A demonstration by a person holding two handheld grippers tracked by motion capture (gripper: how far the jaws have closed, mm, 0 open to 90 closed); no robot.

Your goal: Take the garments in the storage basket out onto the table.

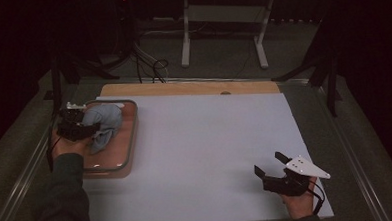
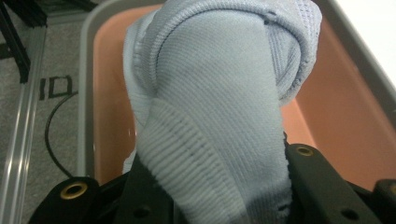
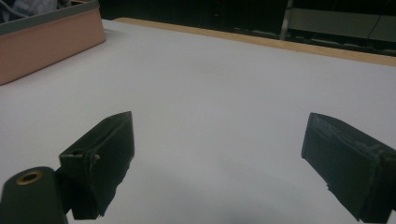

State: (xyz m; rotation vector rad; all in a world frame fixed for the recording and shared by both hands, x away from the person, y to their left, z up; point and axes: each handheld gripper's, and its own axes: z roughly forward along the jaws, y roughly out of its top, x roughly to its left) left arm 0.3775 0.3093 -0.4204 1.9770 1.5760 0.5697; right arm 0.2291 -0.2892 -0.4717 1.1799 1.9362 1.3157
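Observation:
A light blue knitted cloth (image 1: 103,123) bulges out of a pink tray with a grey rim (image 1: 130,138) at the table's left. My left gripper (image 1: 87,129) is over the tray, shut on the cloth. In the left gripper view the ribbed cloth (image 2: 215,102) rises from between the black jaws and hangs above the pink tray floor (image 2: 336,121). My right gripper (image 1: 270,165) rests open near the table's front right, nothing between its black fingers (image 3: 100,161). The tray's pink side (image 3: 46,44) lies far off at upper left in the right gripper view.
A white sheet (image 1: 196,150) covers the table, with a wooden strip (image 1: 183,87) along its far edge. Beyond the table stand a white metal frame (image 1: 225,24) and loose cables (image 1: 152,67) on the floor. Dark stands flank both sides.

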